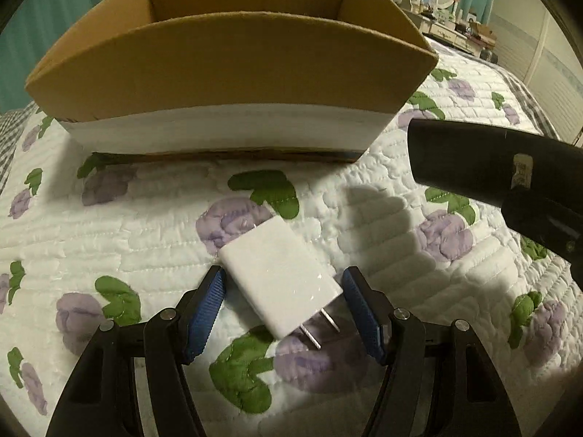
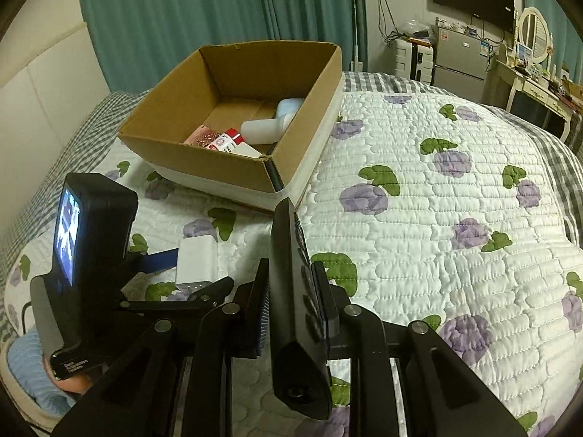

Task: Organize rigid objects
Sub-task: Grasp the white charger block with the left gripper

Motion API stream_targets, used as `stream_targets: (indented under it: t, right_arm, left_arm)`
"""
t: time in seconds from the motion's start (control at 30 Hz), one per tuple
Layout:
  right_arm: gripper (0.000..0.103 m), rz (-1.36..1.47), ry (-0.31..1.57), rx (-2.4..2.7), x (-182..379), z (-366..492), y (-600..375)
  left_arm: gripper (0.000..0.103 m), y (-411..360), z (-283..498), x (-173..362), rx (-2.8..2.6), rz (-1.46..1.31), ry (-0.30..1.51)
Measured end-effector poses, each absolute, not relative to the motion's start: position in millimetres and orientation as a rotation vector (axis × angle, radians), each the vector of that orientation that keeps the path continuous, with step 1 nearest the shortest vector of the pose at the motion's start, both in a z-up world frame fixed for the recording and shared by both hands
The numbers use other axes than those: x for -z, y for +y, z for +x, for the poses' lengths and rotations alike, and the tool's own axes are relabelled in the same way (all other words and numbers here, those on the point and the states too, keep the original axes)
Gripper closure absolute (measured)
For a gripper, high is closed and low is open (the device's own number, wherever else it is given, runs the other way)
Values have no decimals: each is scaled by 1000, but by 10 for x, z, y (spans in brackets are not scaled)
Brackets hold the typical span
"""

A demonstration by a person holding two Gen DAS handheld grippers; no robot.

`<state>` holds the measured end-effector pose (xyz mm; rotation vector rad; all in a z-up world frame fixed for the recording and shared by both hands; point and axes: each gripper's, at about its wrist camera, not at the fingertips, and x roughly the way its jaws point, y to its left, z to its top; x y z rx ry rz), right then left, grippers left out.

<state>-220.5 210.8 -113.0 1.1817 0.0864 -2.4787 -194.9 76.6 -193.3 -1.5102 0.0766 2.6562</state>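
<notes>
The left gripper (image 1: 284, 309) has its blue-padded fingers (image 1: 207, 302) spread wide on either side of a white plug-in charger (image 1: 280, 276), which lies flat on the flowered quilt (image 1: 109, 225) of a bed; neither pad clearly touches it yet, and its metal prongs point back toward the gripper. The right gripper (image 2: 291, 313) has its fingers closed narrow on a black remote control (image 2: 295, 291), held on edge and pointing forward. Ahead of both sets of fingers sits an open cardboard box (image 2: 204, 156) that already holds a few small items. The charger lies skewed between the fingers, so closing on it may twist it or let the smooth casing slip out, and the soft quilt gives little firm backing. The box's near wall stands tall just beyond the charger and could catch either load if carried too low. To the right of the fingers the quilt is open, leaving free room.
</notes>
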Motion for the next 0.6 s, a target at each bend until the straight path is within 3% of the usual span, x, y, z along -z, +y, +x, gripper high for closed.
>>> stream_targets:
  t: [0.1, 0.37, 0.6]
  right_arm:
    - [83, 1180, 96, 2486, 1120, -2196, 2097]
    - [83, 1137, 128, 2530, 985, -2093, 2068]
    - [83, 1057, 162, 2556, 704, -1942, 1949]
  left_arm:
    - [34, 714, -1932, 1917, -2651, -1487, 30]
    - [55, 658, -1715, 1690, -2680, -1384, 55]
    - [59, 431, -1532, 1323, -2743, -1271, 28]
